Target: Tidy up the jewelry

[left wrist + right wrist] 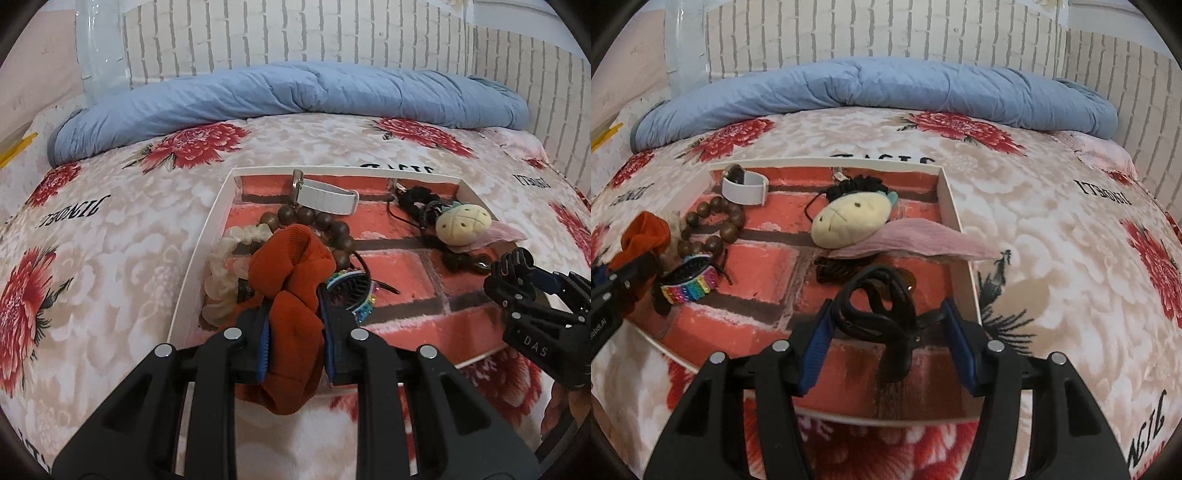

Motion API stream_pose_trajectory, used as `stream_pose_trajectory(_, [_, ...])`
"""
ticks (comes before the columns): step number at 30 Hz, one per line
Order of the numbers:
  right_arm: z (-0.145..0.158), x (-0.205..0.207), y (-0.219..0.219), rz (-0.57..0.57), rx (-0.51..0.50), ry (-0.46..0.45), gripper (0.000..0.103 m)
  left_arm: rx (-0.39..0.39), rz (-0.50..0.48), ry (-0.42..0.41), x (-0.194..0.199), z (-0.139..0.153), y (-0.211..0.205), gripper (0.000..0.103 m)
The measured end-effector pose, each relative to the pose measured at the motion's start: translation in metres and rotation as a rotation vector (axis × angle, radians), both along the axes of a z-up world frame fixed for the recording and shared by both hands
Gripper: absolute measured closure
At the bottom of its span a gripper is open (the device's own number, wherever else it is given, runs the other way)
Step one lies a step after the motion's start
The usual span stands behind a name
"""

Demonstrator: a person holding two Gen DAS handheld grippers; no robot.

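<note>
1. Between the blue pads of the left gripper (295, 332), an orange scrunchie (295, 280) was squeezed tight, its folds bulging above and below the fingers over the near left part of the white tray (195, 258).
2. Across the tray's near right part, the right gripper (886, 343) clasped a black hair claw clip (882, 317), both blue pads pressing its sides, with the jaws standing fairly wide.
3. Just beyond the scrunchie, inside the tray, lay a translucent white bead bracelet (221, 273), a brown wooden bead bracelet (321, 225) and a rainbow-edged comb clip (354, 291).
4. Against the tray's far wall sat a white band (327, 199) and a black scrunchie (417, 199).
5. Toward the tray's right wall rested a cream plush pineapple (849, 221), with a pink cloth piece (916, 240) spilling over that wall's rim.
6. Lining the tray's floor was a red brick print.
7. Under the tray spread a red-flowered blanket (1052, 229), and past the tray's far side lay a rolled blue quilt (871, 88) before a white brick-pattern wall (871, 33).
</note>
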State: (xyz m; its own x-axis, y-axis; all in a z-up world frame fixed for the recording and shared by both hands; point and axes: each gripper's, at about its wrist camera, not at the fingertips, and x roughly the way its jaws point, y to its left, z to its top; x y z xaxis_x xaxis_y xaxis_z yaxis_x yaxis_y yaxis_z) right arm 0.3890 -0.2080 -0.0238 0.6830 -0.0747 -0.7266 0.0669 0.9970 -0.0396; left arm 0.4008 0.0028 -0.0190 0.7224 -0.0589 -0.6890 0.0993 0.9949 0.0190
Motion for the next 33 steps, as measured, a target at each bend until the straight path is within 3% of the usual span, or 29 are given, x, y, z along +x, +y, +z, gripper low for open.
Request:
stream_pose_trajectory(16, [-0.012, 0.017, 0.002, -0.001, 0.002, 0.001, 0.045, 0.004, 0.012, -0.019, 0.014, -0.011, 0.004, 0.076])
stream_pose_trajectory(20, [-0.014, 0.017, 0.002, 0.012, 0.013, 0.015, 0.043, -0.008, 0.024, -0.014, 0.014, -0.01, 0.006, 0.061])
stream_pose_trajectory(22, [-0.014, 0.016, 0.004, 0.036, 0.028, 0.031, 0.036, -0.017, 0.028, -0.018, 0.011, -0.008, 0.008, 0.053])
stream_pose_trajectory(24, [-0.012, 0.014, 0.01, 0.059, 0.03, 0.038, 0.022, -0.018, 0.029, -0.027, 0.006, -0.004, 0.01, 0.042])
stream_pose_trajectory(26, [-0.008, 0.01, 0.012, 0.056, 0.011, 0.024, 0.017, -0.014, 0.03, -0.042, 0.0, 0.002, 0.012, 0.026])
stream_pose_trajectory(29, [0.0, 0.003, 0.01, 0.057, 0.036, 0.019, 0.016, -0.012, 0.035, -0.082, -0.016, 0.017, 0.018, 0.013])
stream_pose_trajectory(33, [0.016, -0.011, 0.004, 0.053, 0.061, -0.009, 0.014, -0.024, 0.046, -0.105, -0.037, 0.035, 0.033, 0.005])
